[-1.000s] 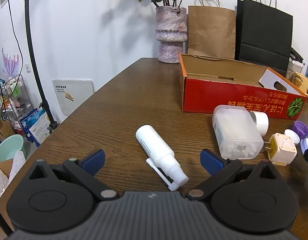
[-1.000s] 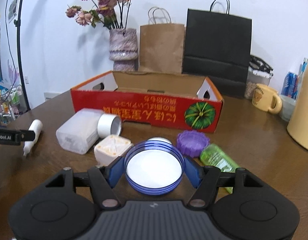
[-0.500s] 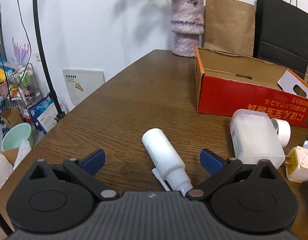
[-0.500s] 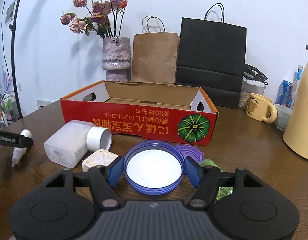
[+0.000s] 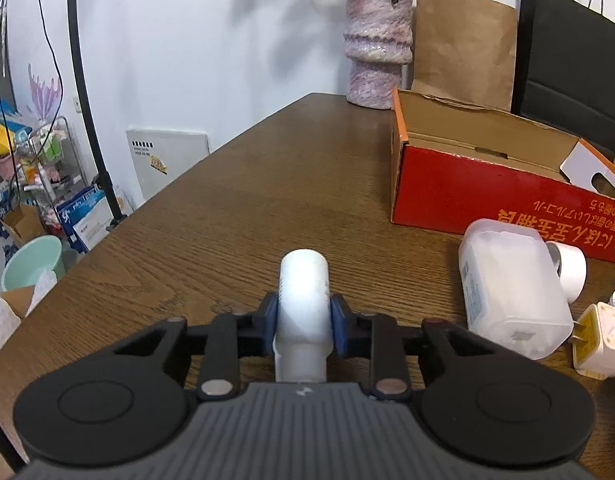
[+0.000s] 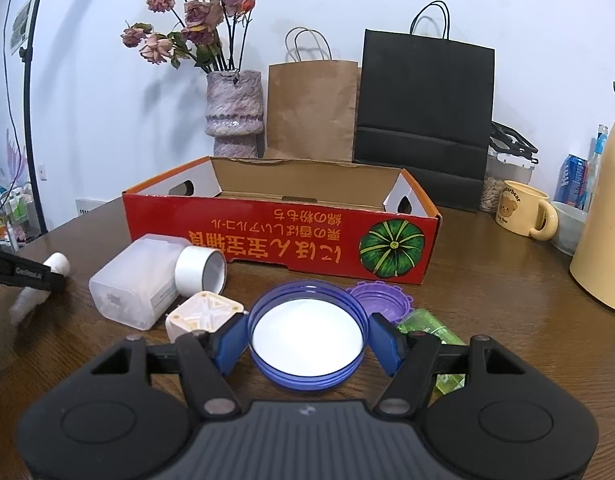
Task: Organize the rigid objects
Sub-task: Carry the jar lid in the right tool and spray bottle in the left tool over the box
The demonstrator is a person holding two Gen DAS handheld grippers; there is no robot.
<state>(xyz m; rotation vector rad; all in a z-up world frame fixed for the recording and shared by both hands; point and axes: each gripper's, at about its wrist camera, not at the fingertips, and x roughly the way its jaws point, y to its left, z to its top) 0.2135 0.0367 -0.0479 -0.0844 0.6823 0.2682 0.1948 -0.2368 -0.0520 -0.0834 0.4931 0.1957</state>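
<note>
Sitting toward the table's far edge, the red cardboard box (image 6: 281,236) looks empty. Left hand-held gripper (image 5: 303,322) is clenched on the white bottle (image 5: 303,300) near the left edge; right hand-held gripper (image 6: 307,342) grips the blue lid (image 6: 307,336) in front of the box.

The surface (image 5: 299,184) is dark brown wood with an open grain and a soft sheen. The white bottle (image 5: 304,280) looks like smooth matt plastic. The frosted container (image 5: 507,280) beside it is translucent, cloudy plastic. The red box (image 6: 267,232) is printed cardboard, slightly glossy outside and raw brown inside. The blue lid (image 6: 307,336) is glossy plastic with a ridged rim. The vase (image 6: 234,112) has a rough, mottled finish. The brown bag (image 6: 311,108) and the black bag (image 6: 423,116) are matt paper. The mug (image 6: 521,210) appears glazed.
</note>
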